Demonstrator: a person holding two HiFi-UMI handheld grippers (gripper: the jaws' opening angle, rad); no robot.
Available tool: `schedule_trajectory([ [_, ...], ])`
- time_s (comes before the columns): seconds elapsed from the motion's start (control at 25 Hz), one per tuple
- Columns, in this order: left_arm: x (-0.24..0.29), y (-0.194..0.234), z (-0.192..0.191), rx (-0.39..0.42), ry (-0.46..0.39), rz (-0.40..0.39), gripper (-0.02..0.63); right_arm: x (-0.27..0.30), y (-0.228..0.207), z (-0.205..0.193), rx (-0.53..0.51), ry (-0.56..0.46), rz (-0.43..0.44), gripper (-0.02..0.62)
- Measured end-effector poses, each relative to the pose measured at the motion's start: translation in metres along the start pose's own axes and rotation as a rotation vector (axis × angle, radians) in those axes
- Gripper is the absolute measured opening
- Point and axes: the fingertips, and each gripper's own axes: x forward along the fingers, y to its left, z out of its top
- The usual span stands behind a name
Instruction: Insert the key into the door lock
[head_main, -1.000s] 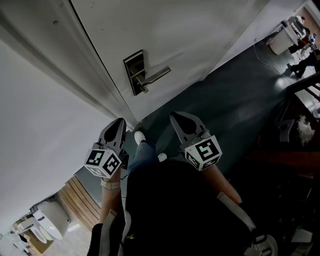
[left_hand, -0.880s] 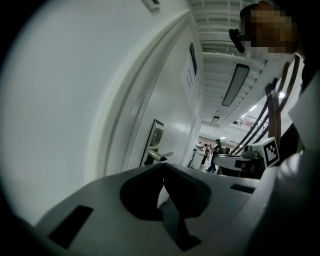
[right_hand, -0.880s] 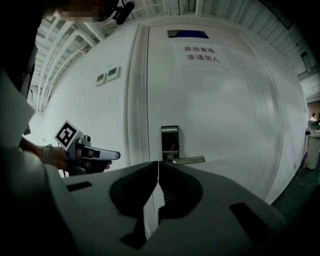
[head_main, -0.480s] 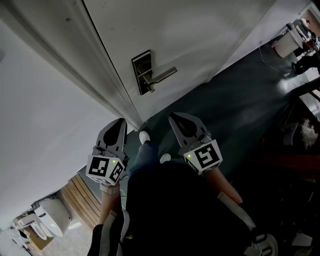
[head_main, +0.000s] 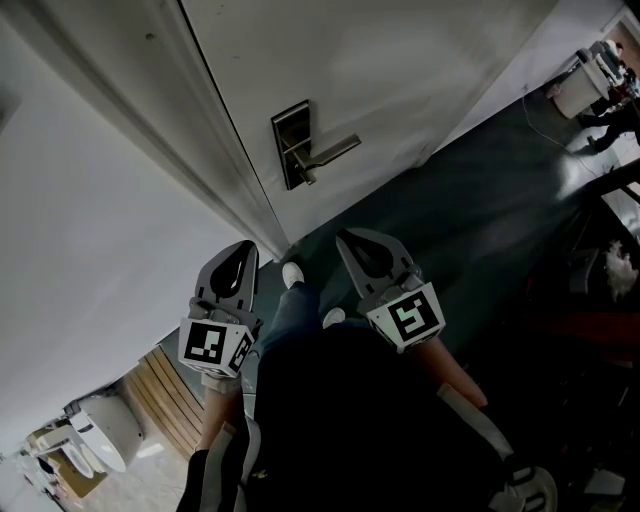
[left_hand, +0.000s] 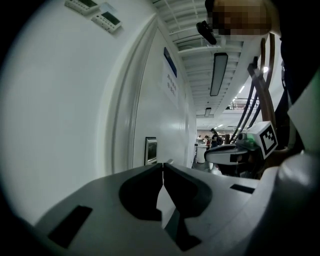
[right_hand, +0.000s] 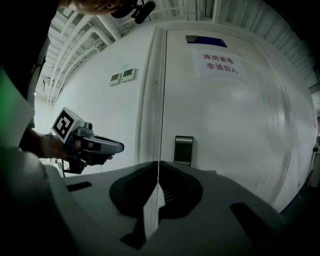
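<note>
A white door (head_main: 400, 60) carries a dark metal lock plate (head_main: 292, 143) with a lever handle (head_main: 332, 154). The plate also shows in the left gripper view (left_hand: 150, 150) and the right gripper view (right_hand: 183, 149). My left gripper (head_main: 244, 250) is held low, below the door frame, its jaws shut with nothing seen between them. My right gripper (head_main: 346, 242) hangs beside it, short of the lock, and is shut too. No key shows in any view. Each gripper sees the other: the right gripper (left_hand: 234, 152) and the left gripper (right_hand: 92, 145).
White wall (head_main: 90, 230) runs left of the door frame (head_main: 180, 140). Dark floor (head_main: 480, 200) stretches to the right, with dark furniture (head_main: 600, 270) and people (head_main: 600, 60) far off. A paper sign (right_hand: 222, 64) is on the door. Wall control panels (right_hand: 122, 76) sit left of the frame.
The head view has swung, so the lock plate now sits further right in the picture. My left gripper has sunk slightly. Both grippers stay shut.
</note>
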Motion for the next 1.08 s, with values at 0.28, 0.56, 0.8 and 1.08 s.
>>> schedule_trajectory([
  [0.28,0.000,-0.001,0.001,0.004,-0.002,0.000,0.011,0.000,0.000,-0.004,-0.016,0.015,0.001,0.017],
  [0.56,-0.001,-0.002,-0.005,-0.003,-0.001,-0.005,0.009,-0.001,-0.001,-0.006,-0.006,0.021,-0.008,0.017],
  [0.8,0.003,-0.001,-0.008,-0.007,0.002,-0.004,0.009,-0.001,-0.004,-0.011,-0.003,0.034,-0.019,0.017],
  [1.08,0.001,-0.001,-0.010,-0.017,0.008,-0.004,0.009,-0.002,-0.005,-0.012,0.005,0.040,-0.024,0.017],
])
